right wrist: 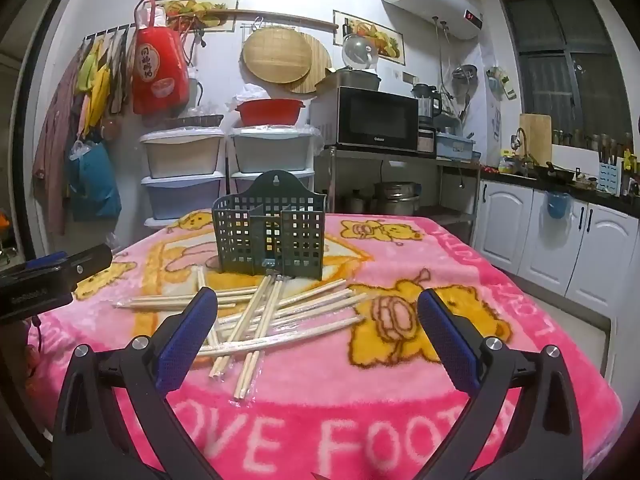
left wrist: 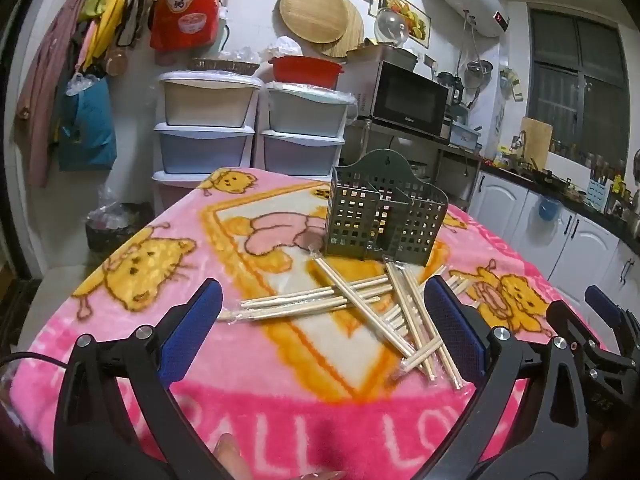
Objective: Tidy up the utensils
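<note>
Item one, my left tool (left wrist: 322, 316): jaws spread wide, nothing between the pads, hovering at the near edge of the worktop (left wrist: 280, 412) under its pink blanket.

Item two, wrapped chopsticks (left wrist: 360, 304): a loose crisscross heap at twelve o'clock from both tools, just short of the holder. Judged light, stiff and slick in their clear sleeves; best pinched across the middle of one pair lying on top, not at a tapering end.

Item three, green slotted holder (right wrist: 270, 236): upright, compartments apparently empty, twelve o'clock beyond the heap.

Item four, my right tool (right wrist: 318, 320): jaws likewise spread, empty.
</note>
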The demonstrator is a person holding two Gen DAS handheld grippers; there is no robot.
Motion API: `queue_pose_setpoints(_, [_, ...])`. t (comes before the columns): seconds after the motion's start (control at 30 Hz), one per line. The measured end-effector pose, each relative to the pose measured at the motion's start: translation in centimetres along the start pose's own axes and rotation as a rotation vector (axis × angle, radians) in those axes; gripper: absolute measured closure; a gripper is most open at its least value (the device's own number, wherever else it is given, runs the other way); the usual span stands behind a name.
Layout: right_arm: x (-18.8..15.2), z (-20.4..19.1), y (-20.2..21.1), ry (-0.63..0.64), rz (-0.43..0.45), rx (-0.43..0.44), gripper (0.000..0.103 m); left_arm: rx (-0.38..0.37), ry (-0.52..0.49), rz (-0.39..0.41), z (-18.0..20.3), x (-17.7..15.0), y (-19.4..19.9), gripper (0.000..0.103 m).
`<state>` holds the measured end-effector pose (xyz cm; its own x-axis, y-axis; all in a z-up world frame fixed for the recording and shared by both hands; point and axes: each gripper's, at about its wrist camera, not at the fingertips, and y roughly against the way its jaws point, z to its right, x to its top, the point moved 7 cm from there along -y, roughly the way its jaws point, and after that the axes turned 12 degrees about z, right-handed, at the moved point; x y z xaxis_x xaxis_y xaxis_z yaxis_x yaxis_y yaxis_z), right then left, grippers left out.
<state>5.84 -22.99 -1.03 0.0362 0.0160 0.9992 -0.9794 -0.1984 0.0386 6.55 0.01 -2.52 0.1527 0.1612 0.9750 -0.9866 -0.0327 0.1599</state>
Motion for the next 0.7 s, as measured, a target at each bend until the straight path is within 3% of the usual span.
queue_pose_setpoints(0.7, [0.04,-0.17,0.10,0.012,-0.003,-0.002,0.006,0.002,-0.005,0.007,-0.01,0.08,0.06,0.010])
